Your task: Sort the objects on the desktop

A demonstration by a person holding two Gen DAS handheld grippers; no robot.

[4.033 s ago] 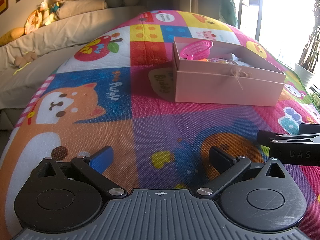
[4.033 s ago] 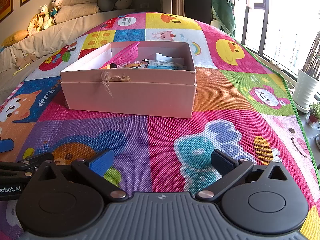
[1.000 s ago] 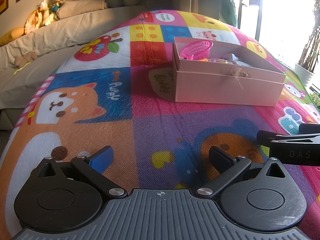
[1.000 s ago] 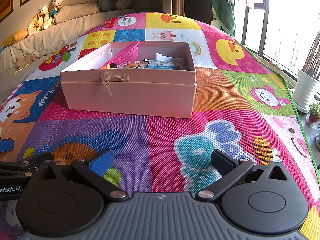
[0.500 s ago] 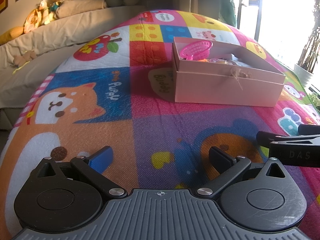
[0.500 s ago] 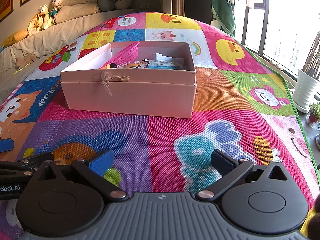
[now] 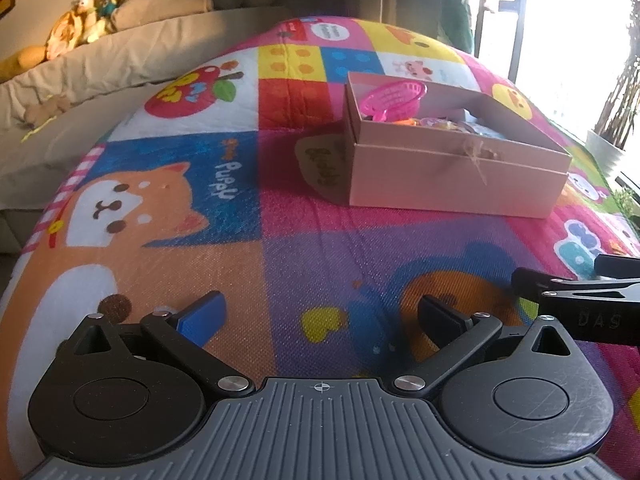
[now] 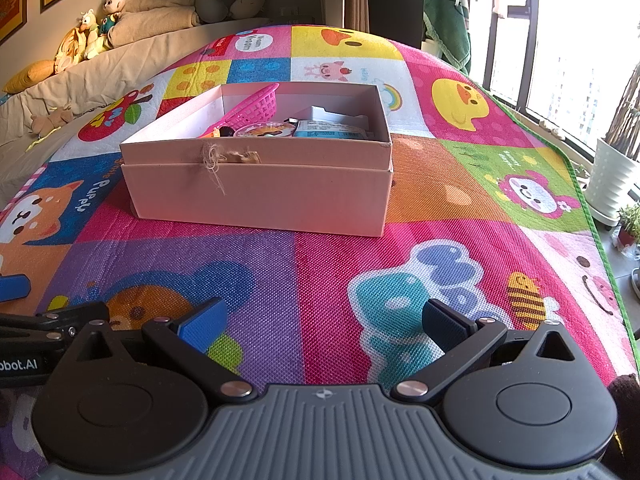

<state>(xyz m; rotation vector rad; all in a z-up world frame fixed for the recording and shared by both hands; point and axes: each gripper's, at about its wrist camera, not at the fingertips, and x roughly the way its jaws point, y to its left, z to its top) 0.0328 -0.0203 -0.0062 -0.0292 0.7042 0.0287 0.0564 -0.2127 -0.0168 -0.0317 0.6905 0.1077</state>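
A pale pink cardboard box point(image 8: 260, 196) stands open on the colourful play mat point(image 8: 360, 280); it also shows in the left wrist view point(image 7: 456, 184). Inside lie a pink plastic basket point(image 8: 252, 106), a round lidded cup point(image 8: 262, 131) and a blue-white packet point(image 8: 328, 128). The basket point(image 7: 394, 100) leans at the box's far left corner. My left gripper point(image 7: 320, 316) is open and empty, low over the mat, well short of the box. My right gripper point(image 8: 322, 320) is open and empty, in front of the box.
The right gripper's side point(image 7: 580, 304) shows at the right of the left wrist view. A sofa with cushions and plush toys point(image 8: 96, 28) runs along the left. A window and a white plant pot point(image 8: 612, 180) are at the right past the mat's edge.
The left wrist view has shifted slightly. The right gripper, the box and its contents have not moved. Both grippers stay open.
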